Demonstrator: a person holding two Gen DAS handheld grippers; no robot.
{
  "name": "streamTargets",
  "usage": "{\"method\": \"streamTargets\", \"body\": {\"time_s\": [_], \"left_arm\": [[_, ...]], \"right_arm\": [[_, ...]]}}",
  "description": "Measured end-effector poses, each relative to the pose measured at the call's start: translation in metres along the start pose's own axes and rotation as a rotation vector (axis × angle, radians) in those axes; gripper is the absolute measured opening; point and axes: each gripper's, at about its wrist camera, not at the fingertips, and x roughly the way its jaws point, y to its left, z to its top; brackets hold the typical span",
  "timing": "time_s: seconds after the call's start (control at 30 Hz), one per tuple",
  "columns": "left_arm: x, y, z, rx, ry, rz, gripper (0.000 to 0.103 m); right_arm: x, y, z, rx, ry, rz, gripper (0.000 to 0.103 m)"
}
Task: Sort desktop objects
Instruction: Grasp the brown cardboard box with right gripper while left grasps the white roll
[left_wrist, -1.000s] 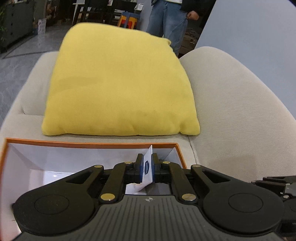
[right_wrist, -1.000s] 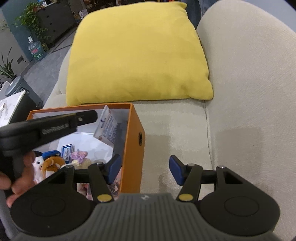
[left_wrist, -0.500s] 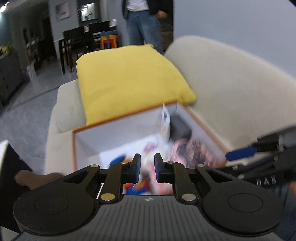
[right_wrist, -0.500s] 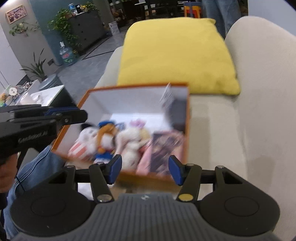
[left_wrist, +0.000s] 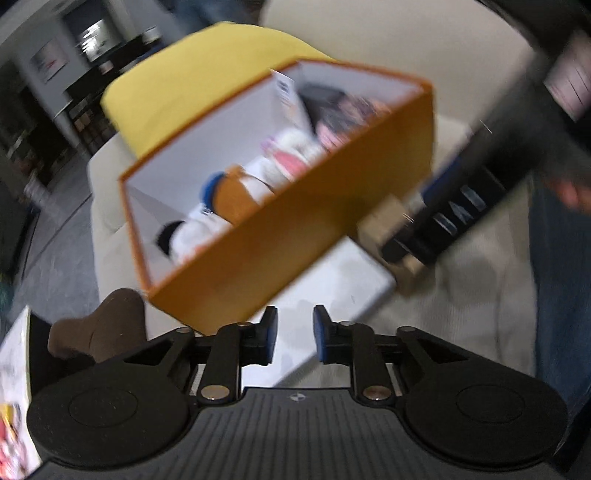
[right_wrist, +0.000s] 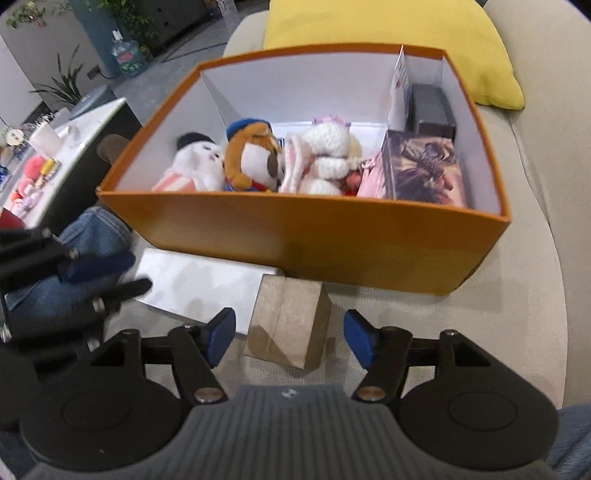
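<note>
On the beige sofa (right_wrist: 532, 229) stands an orange box (right_wrist: 332, 240) with white inner walls, just near of a yellow cushion (right_wrist: 369, 22). Inside the box lie several plush toys (right_wrist: 255, 158) side by side at the left and middle, and a picture-covered box (right_wrist: 424, 170) at the right, with a dark box (right_wrist: 432, 107) beyond it and a white card (right_wrist: 400, 85) standing upright beside that. Just near of the orange box, a small brown carton (right_wrist: 291, 325) rests on the sofa beside a flat silver sheet (right_wrist: 199, 284). The right tool (right_wrist: 290, 338) has its jaws wide apart, having just been opening, with the carton between them but not pressed. The left tool (left_wrist: 293, 339) has its jaws a little apart, also just opening, and nothing is between them.
</note>
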Motion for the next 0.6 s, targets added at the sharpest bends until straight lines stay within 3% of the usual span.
{"method": "streamTargets", "body": {"time_s": [0.13, 0.2, 0.3, 0.43, 0.6], "left_arm": [[0.015, -0.027, -0.012, 0.171, 0.012, 0.035, 0.040], [0.022, -0.040, -0.018, 0.257, 0.010, 0.066, 0.055], [0.032, -0.054, -0.027, 0.384, 0.008, 0.113, 0.056], [0.045, -0.067, -0.033, 0.505, 0.032, 0.168, 0.059], [0.058, -0.081, -0.040, 0.666, 0.033, 0.234, 0.062]], "right_arm": [[0.013, 0.007, -0.002, -0.011, 0.029, -0.007, 0.069], [0.016, 0.009, -0.003, -0.021, 0.029, -0.026, 0.065], [0.020, 0.004, -0.002, -0.014, 0.037, -0.029, 0.055], [0.013, -0.003, -0.002, -0.012, 0.045, -0.014, 0.051], [0.001, -0.016, -0.008, -0.050, 0.038, -0.070, 0.051]]}}
